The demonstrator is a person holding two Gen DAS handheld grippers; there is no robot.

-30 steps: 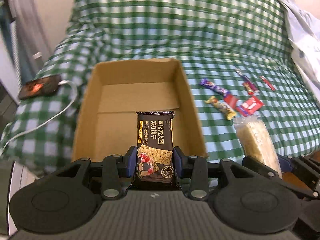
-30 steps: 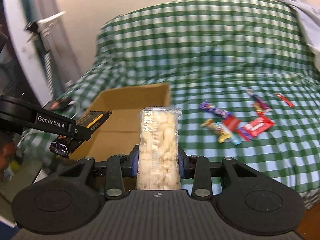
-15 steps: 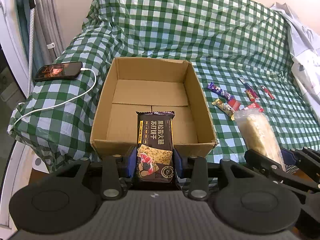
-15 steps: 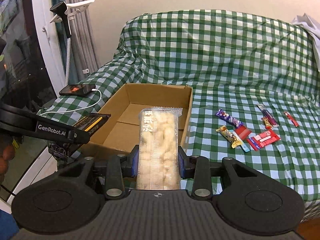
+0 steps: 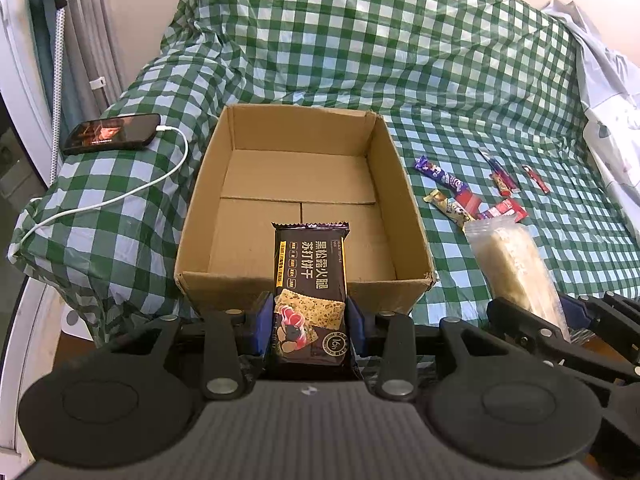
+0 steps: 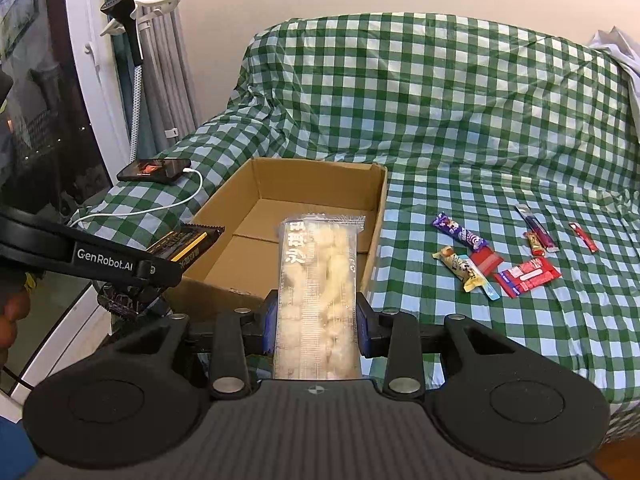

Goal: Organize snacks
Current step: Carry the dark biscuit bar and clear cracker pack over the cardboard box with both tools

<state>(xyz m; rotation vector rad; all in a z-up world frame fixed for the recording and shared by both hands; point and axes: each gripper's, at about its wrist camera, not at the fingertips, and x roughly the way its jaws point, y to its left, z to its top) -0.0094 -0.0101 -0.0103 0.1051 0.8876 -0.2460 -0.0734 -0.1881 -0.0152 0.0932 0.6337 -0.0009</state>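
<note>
cracker pack (image 5: 310, 280) between left hand-held gripper (image 5: 310, 326) pads

"GenRobot.AI" on left gripper (image 6: 136, 276); "16h" on black pack (image 5: 310, 280)

Both tools angle downward side by side, the left tool (image 5: 310, 320) and right tool (image 6: 316, 320) each clamped shut.

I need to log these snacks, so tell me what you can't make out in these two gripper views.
- Black cracker pack: lower end hidden behind the left gripper, left wrist view.
- Clear rice-snack pack: lower end hidden behind the right gripper, right wrist view.
- Small loose snacks: labels too small, both views.
- Cardboard box: near inner corner hidden by its front wall.
</note>
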